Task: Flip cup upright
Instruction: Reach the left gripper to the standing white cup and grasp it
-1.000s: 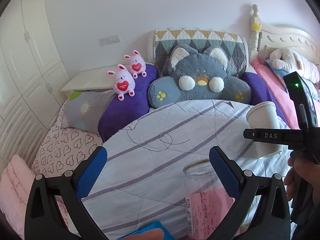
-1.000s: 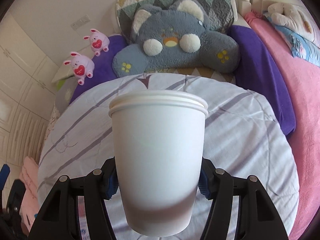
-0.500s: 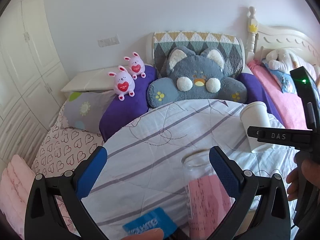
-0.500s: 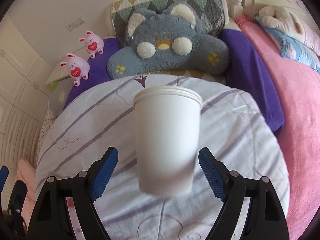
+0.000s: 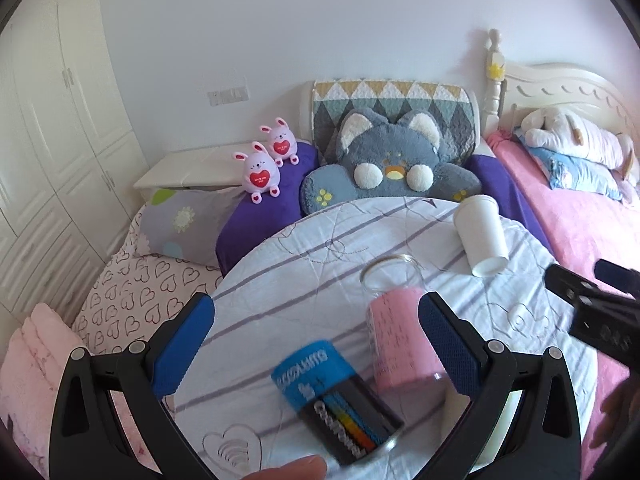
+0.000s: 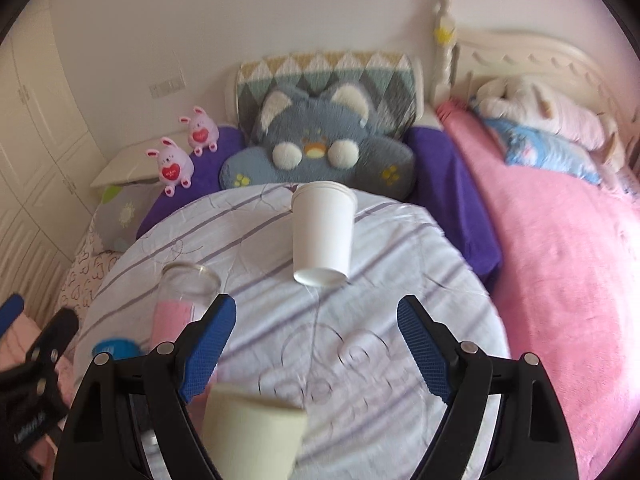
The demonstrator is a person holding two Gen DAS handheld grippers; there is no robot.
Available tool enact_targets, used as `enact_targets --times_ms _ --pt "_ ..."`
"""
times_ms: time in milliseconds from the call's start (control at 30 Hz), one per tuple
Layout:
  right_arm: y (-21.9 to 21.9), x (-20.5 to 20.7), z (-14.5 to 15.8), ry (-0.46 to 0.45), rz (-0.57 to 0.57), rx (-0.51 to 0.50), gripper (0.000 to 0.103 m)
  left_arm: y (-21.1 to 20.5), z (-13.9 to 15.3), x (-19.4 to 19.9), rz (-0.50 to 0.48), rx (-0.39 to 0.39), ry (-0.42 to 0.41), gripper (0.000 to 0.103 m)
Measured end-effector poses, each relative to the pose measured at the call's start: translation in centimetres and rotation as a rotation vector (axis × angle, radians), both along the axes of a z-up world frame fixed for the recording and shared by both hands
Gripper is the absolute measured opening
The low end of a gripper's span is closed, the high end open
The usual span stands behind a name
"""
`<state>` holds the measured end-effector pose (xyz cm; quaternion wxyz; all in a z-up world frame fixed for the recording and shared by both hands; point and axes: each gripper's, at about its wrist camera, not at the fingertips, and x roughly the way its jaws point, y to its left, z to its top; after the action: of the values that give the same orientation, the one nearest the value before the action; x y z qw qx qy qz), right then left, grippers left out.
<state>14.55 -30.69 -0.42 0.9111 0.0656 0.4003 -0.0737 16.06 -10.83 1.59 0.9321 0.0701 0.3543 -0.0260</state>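
Right wrist view: right gripper point(image 6: 310, 342), blue-padded fingers spread wide apart, nothing between them. Ahead of it, well clear of both fingers, white paper cup point(image 6: 322, 236) stands upright, mouth up, on the round table point(image 6: 400, 280) covered in a pale cloth with purple stripes. To the left, a clear glass jar point(image 6: 182, 300) with a pink roll inside. At the bottom edge, a cream-coloured cylinder point(image 6: 252, 434), blurred, kind unclear. Left gripper visible only as a black body at the far left edge.

Left wrist view: left gripper point(image 5: 316, 346), blue fingers wide open, grasping nothing. Between and just beyond them, the glass jar point(image 5: 400, 328) and a can with a blue label point(image 5: 336, 400), leaning, blurred. Paper cup point(image 5: 482, 234) stands farther off at upper right, apart from the jar. Right gripper's black frame enters from the right edge.

Behind the table: grey cat cushion point(image 5: 390, 170), two pink rabbit toys point(image 5: 268, 164), purple pillows, a bed with a pink blanket point(image 6: 560, 260), white wardrobe at left.
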Motion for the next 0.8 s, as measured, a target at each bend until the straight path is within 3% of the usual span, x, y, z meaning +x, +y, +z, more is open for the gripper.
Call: enact_targets --times_ms 333,567,800 --pt "-0.8 -8.0 1.0 -0.051 -0.066 -0.034 0.084 -2.9 0.2 -3.8 -0.056 0.014 0.006 0.103" --pt "-2.7 -7.9 0.6 -0.061 -0.076 -0.004 0.084 -5.4 -0.1 -4.2 -0.076 0.046 0.013 0.103" --pt "-5.2 -7.4 -0.7 -0.046 -0.089 0.011 0.084 -8.3 -0.7 -2.0 -0.098 0.039 0.054 0.103"
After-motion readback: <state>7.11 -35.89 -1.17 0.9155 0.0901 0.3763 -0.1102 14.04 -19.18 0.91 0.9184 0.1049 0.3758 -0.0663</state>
